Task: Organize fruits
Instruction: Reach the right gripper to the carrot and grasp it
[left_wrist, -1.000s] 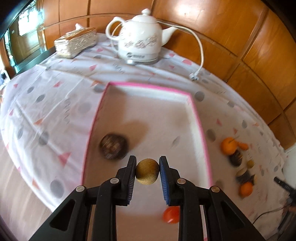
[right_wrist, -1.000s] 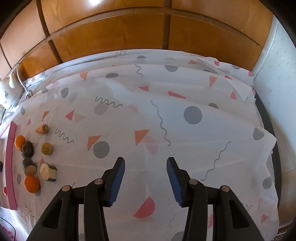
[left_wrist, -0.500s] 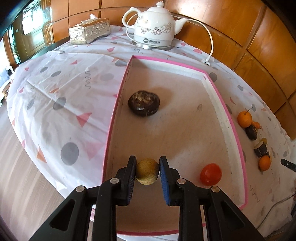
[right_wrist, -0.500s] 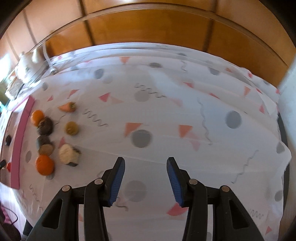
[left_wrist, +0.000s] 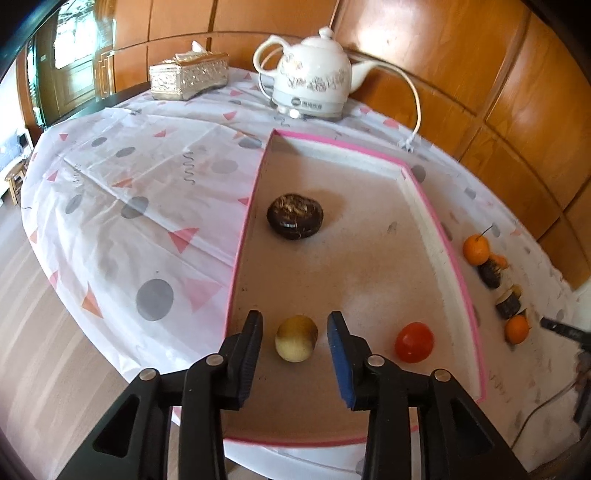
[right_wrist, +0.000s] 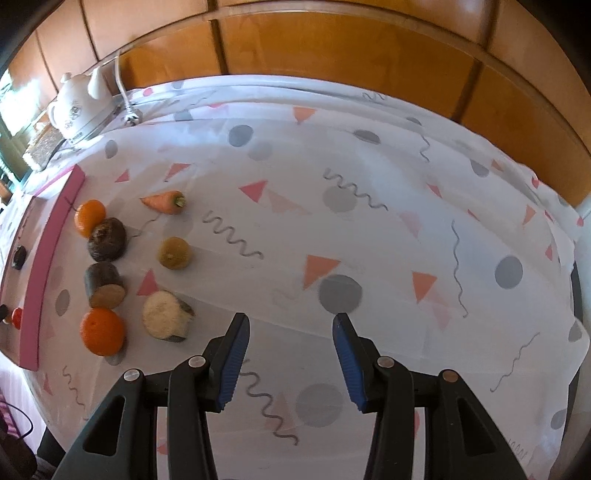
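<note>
- A home dining room: a round table under a white cloth printed with grey dots, pink triangles and squiggles (left_wrist: 155, 206).
- Glossy orange-brown wooden wall panelling (right_wrist: 332, 48) curves behind the table.
- A white ceramic electric kettle with a floral pattern (left_wrist: 314, 86) stands on its base at the far edge, its white power cord (left_wrist: 417, 107) trailing across the cloth.
- An ornate silver-and-gold tissue box (left_wrist: 188, 75) sits beside the kettle.
- Pale wood-plank flooring (left_wrist: 44, 332) shows below the table's rim.
</note>
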